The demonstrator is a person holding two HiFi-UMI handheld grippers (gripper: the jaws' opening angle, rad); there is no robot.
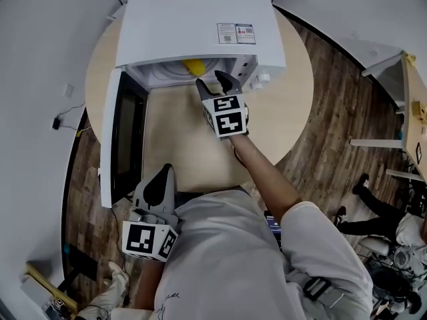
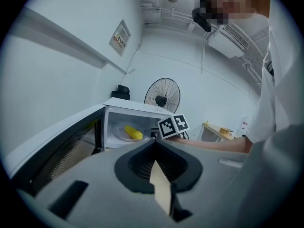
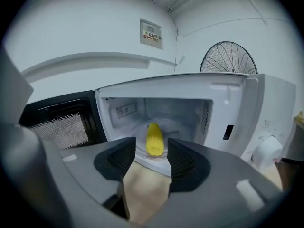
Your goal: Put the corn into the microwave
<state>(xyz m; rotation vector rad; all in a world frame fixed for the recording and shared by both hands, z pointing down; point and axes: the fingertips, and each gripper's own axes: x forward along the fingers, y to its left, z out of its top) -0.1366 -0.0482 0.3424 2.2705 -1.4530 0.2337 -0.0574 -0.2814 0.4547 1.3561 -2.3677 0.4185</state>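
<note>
Head view: roof of white box-shaped microwave hides most of yellow corn cob inside; right tongs parted, empty; left tongs closed together, empty.

Bright even indoor light, soft shadows; fisheye-warped edges, dark corner vignetting.

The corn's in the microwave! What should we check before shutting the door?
1. Corn lies inside the microwave, on its round plate: ok.
2. Right gripper is open, with nothing between its jaws: ok.
3. Right gripper is out of the door's path: not ok, it hangs just in front of the opening.
4. Door is swung wide open to the left: ok.
5. Left gripper is shut and empty, near the door's outer edge, probably handy for pushing: ok.
</note>
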